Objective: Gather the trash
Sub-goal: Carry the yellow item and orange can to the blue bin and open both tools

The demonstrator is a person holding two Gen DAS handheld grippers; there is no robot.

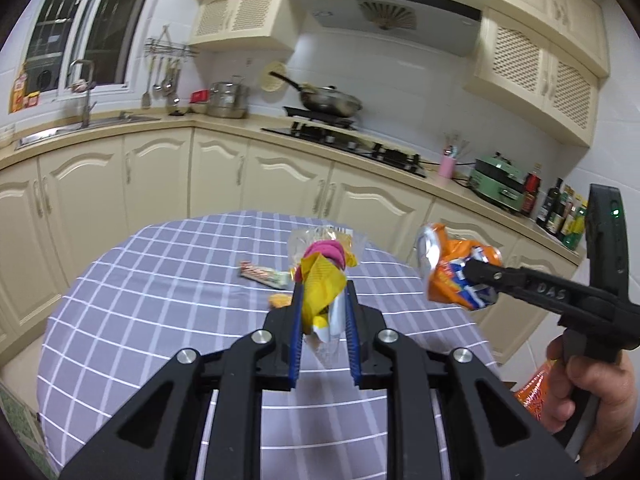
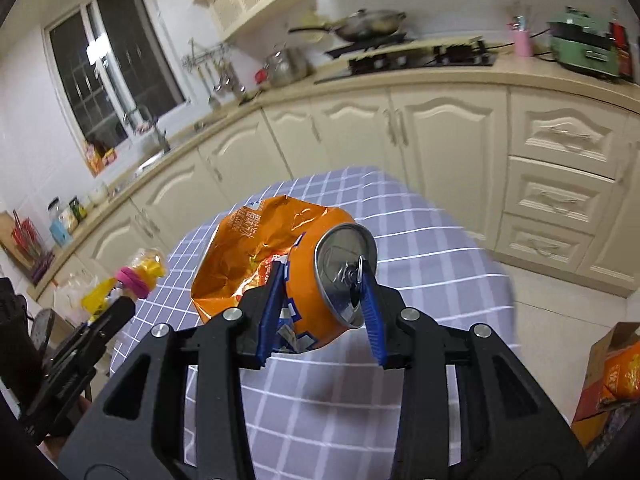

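Note:
My left gripper [image 1: 323, 286] is shut on a bundle of yellow, pink and clear wrappers [image 1: 322, 280], held above the round table with the grey checked cloth [image 1: 160, 288]. My right gripper [image 2: 322, 280] is shut on a crushed orange can [image 2: 324, 288] together with an orange snack bag [image 2: 256, 248], held in the air over the table's right side. The right gripper [image 1: 472, 270] and its can [image 1: 452, 268] also show in the left wrist view. The left gripper [image 2: 124, 300] and the wrappers [image 2: 128, 280] show at the left of the right wrist view. A snack wrapper [image 1: 264, 274] and a small orange scrap [image 1: 279, 300] lie on the table.
Cream kitchen cabinets [image 1: 224, 168] and a counter with a stove [image 1: 348, 144] and a wok [image 1: 328, 100] run behind the table. A cardboard box with orange trash [image 2: 612, 380] stands on the floor at the right.

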